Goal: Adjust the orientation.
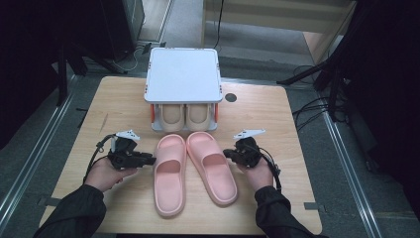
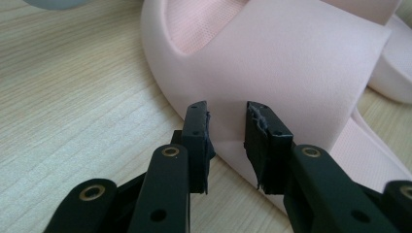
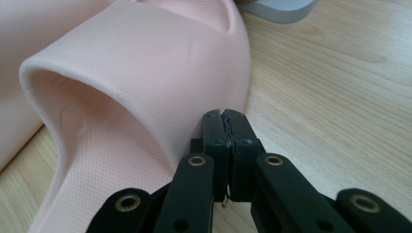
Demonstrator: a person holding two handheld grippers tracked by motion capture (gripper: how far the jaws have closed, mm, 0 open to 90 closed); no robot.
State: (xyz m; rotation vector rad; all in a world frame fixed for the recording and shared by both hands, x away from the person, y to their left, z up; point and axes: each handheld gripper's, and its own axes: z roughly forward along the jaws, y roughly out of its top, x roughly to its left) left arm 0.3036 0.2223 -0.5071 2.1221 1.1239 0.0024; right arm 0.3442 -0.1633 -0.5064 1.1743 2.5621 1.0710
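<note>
Two pink slippers (image 1: 190, 171) lie before two beige slippers (image 1: 184, 116).

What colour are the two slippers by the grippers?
Pale pink, both slippers; clearest in the high view.

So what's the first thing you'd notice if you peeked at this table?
Two pink slippers: the left pink slipper and the right pink slipper lie side by side in the middle of the wooden table. A left hand-held gripper and a right hand-held gripper flank them, and behind stands a white shoe rack with a beige pair tucked underneath.
</note>
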